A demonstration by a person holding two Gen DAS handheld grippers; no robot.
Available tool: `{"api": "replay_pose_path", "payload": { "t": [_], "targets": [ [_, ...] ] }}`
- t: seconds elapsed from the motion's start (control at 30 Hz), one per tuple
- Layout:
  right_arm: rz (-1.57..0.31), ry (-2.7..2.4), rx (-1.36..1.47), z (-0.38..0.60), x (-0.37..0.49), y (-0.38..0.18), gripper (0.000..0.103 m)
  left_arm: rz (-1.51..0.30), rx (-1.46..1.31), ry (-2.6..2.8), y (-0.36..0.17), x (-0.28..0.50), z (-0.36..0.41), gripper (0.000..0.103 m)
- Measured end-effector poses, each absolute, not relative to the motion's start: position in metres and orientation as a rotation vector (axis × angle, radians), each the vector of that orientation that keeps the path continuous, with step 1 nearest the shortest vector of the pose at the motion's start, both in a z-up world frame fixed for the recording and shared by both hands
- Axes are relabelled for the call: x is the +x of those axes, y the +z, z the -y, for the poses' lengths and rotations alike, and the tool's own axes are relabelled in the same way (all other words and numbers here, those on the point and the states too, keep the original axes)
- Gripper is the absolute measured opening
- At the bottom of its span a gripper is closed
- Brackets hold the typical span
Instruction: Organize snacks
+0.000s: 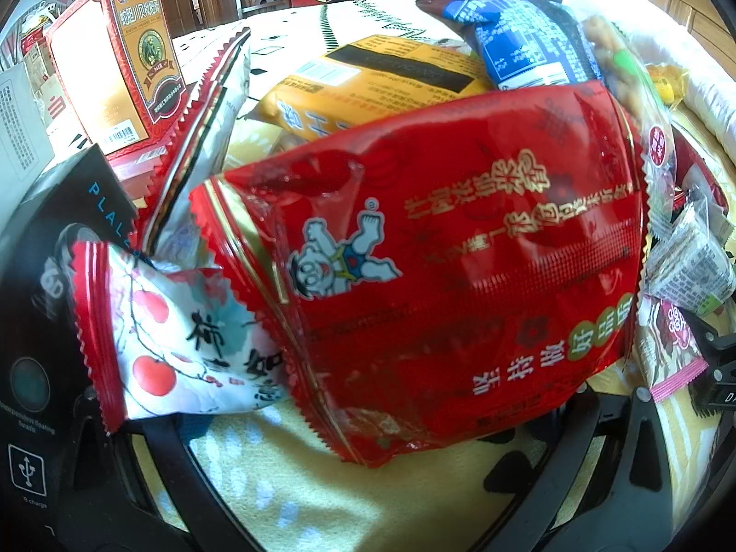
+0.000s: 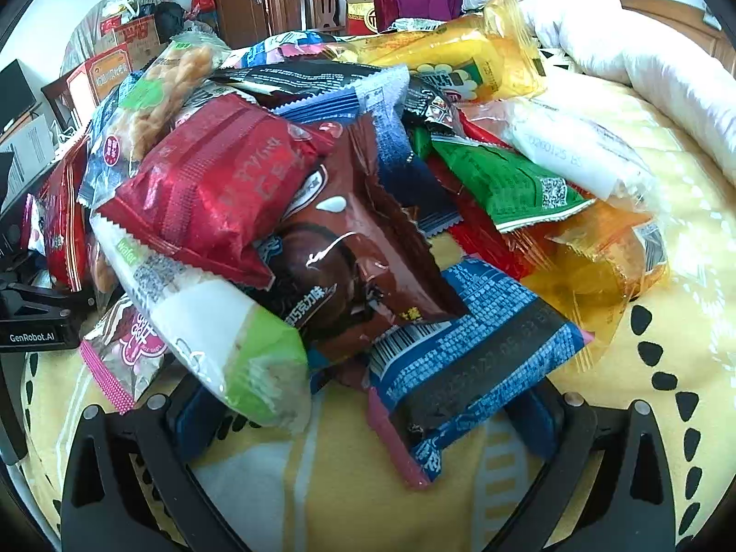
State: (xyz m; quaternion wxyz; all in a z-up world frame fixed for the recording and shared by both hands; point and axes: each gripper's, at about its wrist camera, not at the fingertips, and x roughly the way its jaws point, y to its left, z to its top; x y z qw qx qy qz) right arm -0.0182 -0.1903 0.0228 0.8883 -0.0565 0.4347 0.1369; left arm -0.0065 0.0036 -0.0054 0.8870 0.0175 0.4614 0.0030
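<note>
Left wrist: red packet (image 1: pixel 441 267) between claw (image 1: pixel 368 423) fingers (spread)

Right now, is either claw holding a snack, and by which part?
Nothing is held. The left claw stands open before the big red packet, and the right claw stands open at the pile's near edge.

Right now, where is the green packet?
Right wrist view, right of centre: the green packet lies in the pile between the brown chocolate packet and the clear white-filled packet.
</note>
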Motion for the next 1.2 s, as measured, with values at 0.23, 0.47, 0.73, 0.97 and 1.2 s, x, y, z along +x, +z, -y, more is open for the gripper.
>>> {"api": "replay_pose_path", "payload": {
  "t": [0.23,0.47,0.73,0.97,1.2],
  "targets": [
    [-0.906,0.291,-0.106,0.190,-0.019,0.023,0.103,-0.959,0.036,0.006,-0.005,-0.007,-0.004,0.103],
    [-0.905,0.301,-0.088,0.195,-0.020,0.024,0.103,-0.959,0.036,0.006,-0.005,-0.007,-0.003,0.103],
    [-0.911,0.303,-0.083,0.200,-0.016,0.024,0.103,-0.959,0.038,0.007,-0.005,-0.007,-0.004,0.103],
    [-0.911,0.303,-0.083,0.200,-0.016,0.024,0.103,-0.960,0.037,0.007,-0.005,-0.007,-0.003,0.103],
    [-0.911,0.303,-0.084,0.200,-0.016,0.025,0.103,-0.960,0.036,0.007,-0.005,-0.007,-0.004,0.103]
  ]
}}
